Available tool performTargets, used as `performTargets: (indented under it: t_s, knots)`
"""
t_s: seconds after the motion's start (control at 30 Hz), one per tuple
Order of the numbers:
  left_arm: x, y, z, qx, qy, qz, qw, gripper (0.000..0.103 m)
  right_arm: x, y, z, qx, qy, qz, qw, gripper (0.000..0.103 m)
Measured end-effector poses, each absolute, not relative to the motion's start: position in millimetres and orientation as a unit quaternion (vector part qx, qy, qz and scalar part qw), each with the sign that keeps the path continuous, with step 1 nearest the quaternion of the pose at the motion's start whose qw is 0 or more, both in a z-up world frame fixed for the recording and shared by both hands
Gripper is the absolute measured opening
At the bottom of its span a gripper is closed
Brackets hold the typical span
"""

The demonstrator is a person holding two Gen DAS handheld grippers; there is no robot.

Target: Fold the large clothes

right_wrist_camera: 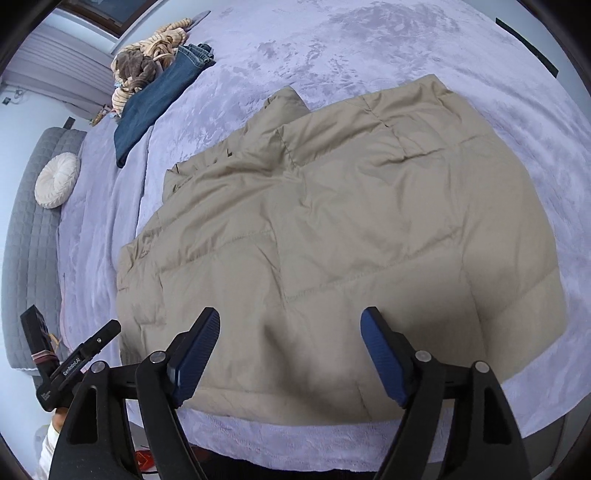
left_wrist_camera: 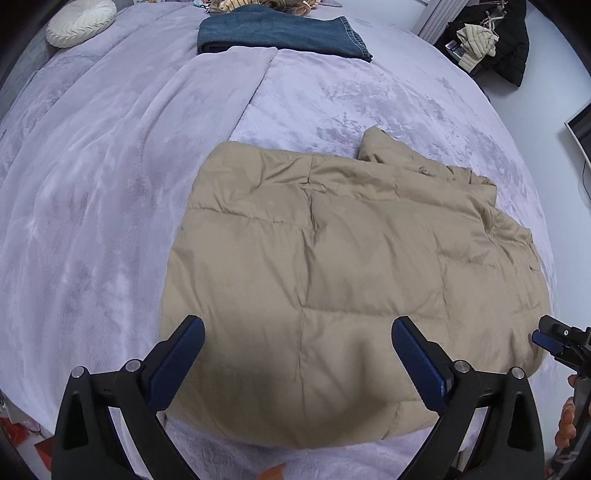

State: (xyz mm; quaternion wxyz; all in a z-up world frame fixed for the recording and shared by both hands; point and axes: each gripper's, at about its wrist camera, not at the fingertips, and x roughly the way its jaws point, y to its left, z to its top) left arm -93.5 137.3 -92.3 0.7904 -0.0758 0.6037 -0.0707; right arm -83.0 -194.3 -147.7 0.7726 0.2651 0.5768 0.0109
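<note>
A tan quilted puffer jacket (left_wrist_camera: 332, 266) lies spread flat on the lilac bed cover (left_wrist_camera: 110, 166), its rumpled collar end at the right in the left wrist view. It also shows in the right wrist view (right_wrist_camera: 332, 229). My left gripper (left_wrist_camera: 295, 350) is open and empty, hovering over the jacket's near edge. My right gripper (right_wrist_camera: 290, 350) is open and empty over the jacket's near edge too. The right gripper's tip (left_wrist_camera: 554, 338) shows at the jacket's right edge in the left wrist view. The left gripper's body (right_wrist_camera: 85, 354) shows at the left in the right wrist view.
Folded blue jeans (left_wrist_camera: 280, 35) lie at the far side of the bed, with striped and brown clothes (right_wrist_camera: 147, 70) beside them. A round white cushion (left_wrist_camera: 79, 20) sits at the far left. Dark clothes (left_wrist_camera: 495, 40) hang beyond the bed at the right. A grey headboard (right_wrist_camera: 29, 240) borders the bed.
</note>
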Motion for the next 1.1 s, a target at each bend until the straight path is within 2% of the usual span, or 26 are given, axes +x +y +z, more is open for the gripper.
performTargets:
  t_s: [0.1, 0.2, 0.57, 1.1]
  knots:
    - [-111.6, 131.9, -87.1, -0.078, 0.604, -0.067, 0.791, 0.101, -97.5, -196.6, -144.1, 0.258, 0.576, 0.008, 0.776, 0.084]
    - [-127.7, 126.9, -83.5, -0.076, 0.602, -0.06, 0.792, 0.101, -107.3, -198.8, -139.8, 0.248, 0.573, 0.015, 0.781, 0.103]
    - [-165.1, 125.3, -78.4, -0.072, 0.612, -0.041, 0.787, 0.101, -135.3, -196.1, -139.1, 0.24, 0.582, 0.046, 0.775, 0.103]
    - [-112.3, 198.4, -113.7, -0.075, 0.641, -0.073, 0.761, 0.101, -101.3, -131.7, -157.5, 0.273, 0.591, 0.035, 0.758, 0.103]
